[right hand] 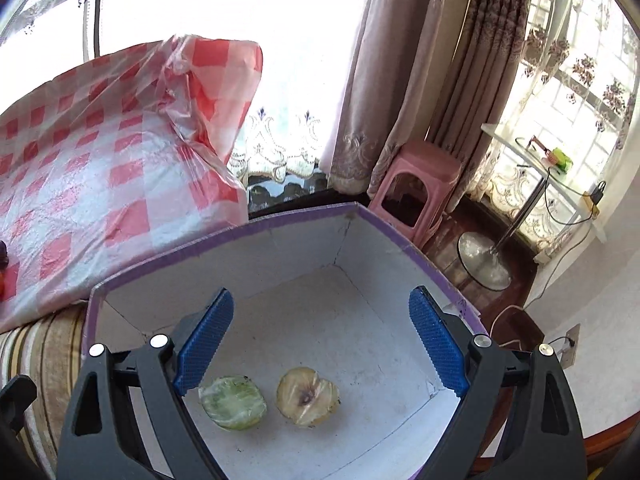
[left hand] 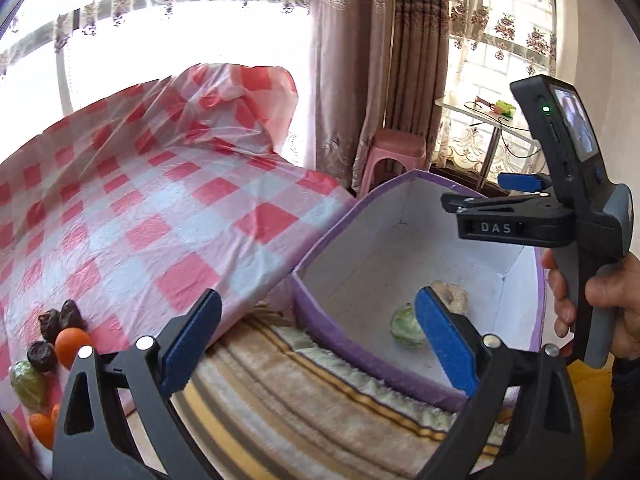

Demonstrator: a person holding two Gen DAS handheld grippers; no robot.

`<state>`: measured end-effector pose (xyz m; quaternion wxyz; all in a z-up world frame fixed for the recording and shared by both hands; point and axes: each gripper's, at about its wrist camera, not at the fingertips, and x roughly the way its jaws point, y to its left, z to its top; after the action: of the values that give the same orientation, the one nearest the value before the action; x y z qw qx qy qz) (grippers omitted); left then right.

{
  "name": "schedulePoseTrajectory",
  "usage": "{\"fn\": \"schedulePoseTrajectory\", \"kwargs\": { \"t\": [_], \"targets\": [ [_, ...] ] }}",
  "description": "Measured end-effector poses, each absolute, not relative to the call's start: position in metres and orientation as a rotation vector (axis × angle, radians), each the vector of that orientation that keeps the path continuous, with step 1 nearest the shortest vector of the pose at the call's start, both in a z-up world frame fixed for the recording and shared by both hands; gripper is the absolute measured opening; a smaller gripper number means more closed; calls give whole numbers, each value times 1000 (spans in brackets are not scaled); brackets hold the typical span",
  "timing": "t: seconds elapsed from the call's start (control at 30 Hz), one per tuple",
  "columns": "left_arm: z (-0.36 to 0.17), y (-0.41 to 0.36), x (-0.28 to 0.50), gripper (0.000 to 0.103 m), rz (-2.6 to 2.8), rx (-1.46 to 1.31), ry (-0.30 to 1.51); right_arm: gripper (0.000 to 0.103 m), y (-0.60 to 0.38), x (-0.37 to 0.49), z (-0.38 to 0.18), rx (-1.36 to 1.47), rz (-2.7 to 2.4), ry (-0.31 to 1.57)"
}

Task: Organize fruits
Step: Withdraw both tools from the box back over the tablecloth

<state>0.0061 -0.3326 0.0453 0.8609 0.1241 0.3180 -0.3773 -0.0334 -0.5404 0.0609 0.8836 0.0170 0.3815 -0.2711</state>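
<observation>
A purple box (right hand: 224, 236) with a white inside holds a green fruit (right hand: 234, 402) and a pale yellow fruit (right hand: 306, 396). My right gripper (right hand: 322, 342) is open and empty above the box. In the left wrist view the box (left hand: 332, 236) sits at the right with the green fruit (left hand: 404, 326) and the pale fruit (left hand: 454, 294) in it. My left gripper (left hand: 320, 342) is open and empty over the box's near left edge. The right gripper (left hand: 476, 194) hangs above the box there. Oranges (left hand: 70, 346), dark fruits (left hand: 60, 322) and a green fruit (left hand: 28, 384) lie on the checked cloth at the lower left.
A red and white checked plastic cloth (left hand: 140, 200) covers the surface left of the box. A striped blanket (left hand: 300, 400) lies under the box. A pink stool (right hand: 416, 184), curtains (right hand: 400, 60) and a glass side table (right hand: 532, 160) stand behind.
</observation>
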Motion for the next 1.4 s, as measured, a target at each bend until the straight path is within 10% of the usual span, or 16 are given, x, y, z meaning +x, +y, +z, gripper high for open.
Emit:
{"fn": "schedulePoseTrajectory", "kwargs": {
  "t": [1.4],
  "targets": [
    [23, 14, 47, 92, -119, -163, 827, 87, -234, 40, 30, -56, 220, 888]
  ]
}}
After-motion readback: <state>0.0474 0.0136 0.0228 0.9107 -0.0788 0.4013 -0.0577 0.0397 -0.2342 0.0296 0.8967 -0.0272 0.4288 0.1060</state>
